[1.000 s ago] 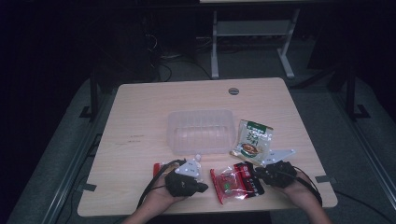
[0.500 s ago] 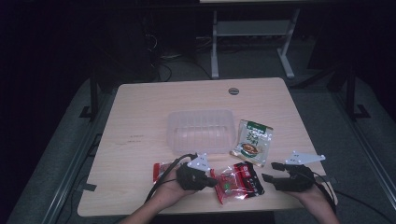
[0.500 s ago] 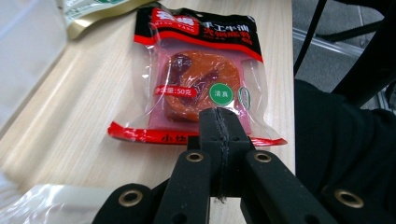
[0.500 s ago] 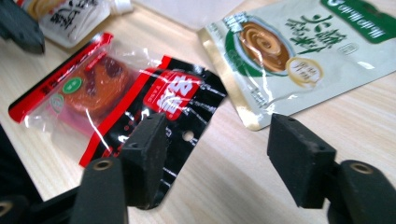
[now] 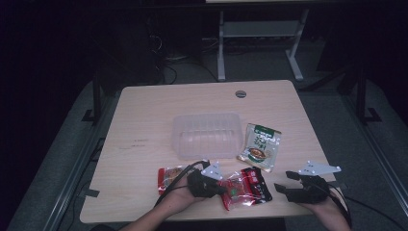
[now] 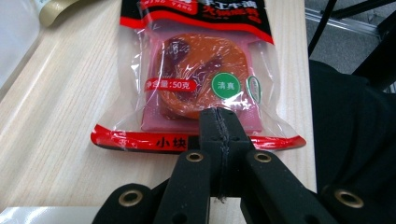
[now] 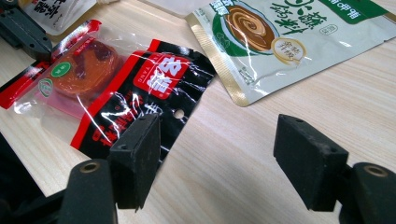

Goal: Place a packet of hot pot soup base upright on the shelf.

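A red and black snack packet (image 5: 245, 188) (image 7: 116, 79) lies flat near the table's front edge, between my two grippers. My left gripper (image 5: 222, 187) (image 6: 218, 122) is shut, and its tips lie over the packet's (image 6: 201, 79) red sealed end. I cannot tell whether they pinch the film. To the packet's right, my right gripper (image 5: 284, 181) (image 7: 219, 135) stands open. Its jaws have just been opening, and only bare wood lies between them. The packet's black end lies beside one of its fingers (image 7: 137, 154).
A clear plastic container (image 5: 207, 117) stands mid-table. A green and white sauce pouch (image 5: 260, 147) (image 7: 289, 42) lies to its right. A second red packet (image 5: 168, 177) lies under the left gripper's cable. The table's front edge (image 5: 192, 219) is close to both hands.
My right gripper has let go of the packet's right end, opened, and drawn back to the right. My left gripper has slid right up to the packet's left end.
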{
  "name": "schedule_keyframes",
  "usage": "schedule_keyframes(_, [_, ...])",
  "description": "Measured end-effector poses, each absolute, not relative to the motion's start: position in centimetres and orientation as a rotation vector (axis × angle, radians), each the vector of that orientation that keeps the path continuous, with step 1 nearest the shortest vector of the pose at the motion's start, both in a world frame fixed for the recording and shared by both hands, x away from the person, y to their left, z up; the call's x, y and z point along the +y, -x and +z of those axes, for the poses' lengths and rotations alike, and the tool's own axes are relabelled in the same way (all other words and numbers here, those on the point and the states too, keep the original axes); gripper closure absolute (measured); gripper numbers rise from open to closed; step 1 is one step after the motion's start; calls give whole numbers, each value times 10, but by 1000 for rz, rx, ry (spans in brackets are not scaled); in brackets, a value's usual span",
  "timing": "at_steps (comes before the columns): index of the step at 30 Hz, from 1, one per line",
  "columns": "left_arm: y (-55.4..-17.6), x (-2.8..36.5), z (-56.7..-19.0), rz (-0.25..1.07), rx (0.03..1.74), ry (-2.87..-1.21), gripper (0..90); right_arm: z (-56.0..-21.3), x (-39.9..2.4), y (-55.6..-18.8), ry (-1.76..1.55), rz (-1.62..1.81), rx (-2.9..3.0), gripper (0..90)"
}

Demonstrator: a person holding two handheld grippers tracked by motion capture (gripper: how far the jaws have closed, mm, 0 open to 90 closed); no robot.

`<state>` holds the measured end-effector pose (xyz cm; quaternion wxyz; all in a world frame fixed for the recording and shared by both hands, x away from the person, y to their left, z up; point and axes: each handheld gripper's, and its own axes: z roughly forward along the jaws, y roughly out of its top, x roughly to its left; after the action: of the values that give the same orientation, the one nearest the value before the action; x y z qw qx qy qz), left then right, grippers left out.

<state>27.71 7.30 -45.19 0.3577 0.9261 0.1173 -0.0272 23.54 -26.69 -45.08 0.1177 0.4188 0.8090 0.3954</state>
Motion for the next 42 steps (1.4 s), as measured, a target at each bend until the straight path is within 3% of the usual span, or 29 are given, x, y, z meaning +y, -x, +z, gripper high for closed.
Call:
schedule_keyframes(18, [-282,81,-459,-85,369,-2425,898,-449,-263,-236,-1201,1195,2379,296])
schedule_keyframes(27, [-282,81,-460,-91,383,-2417,898,-439,-249,-239,-1147,1384,2416,292])
schedule_keyframes(42, [-281,82,-461,-84,389,-2409,899,-454,-229,-252,-1148,1353,2594,282])
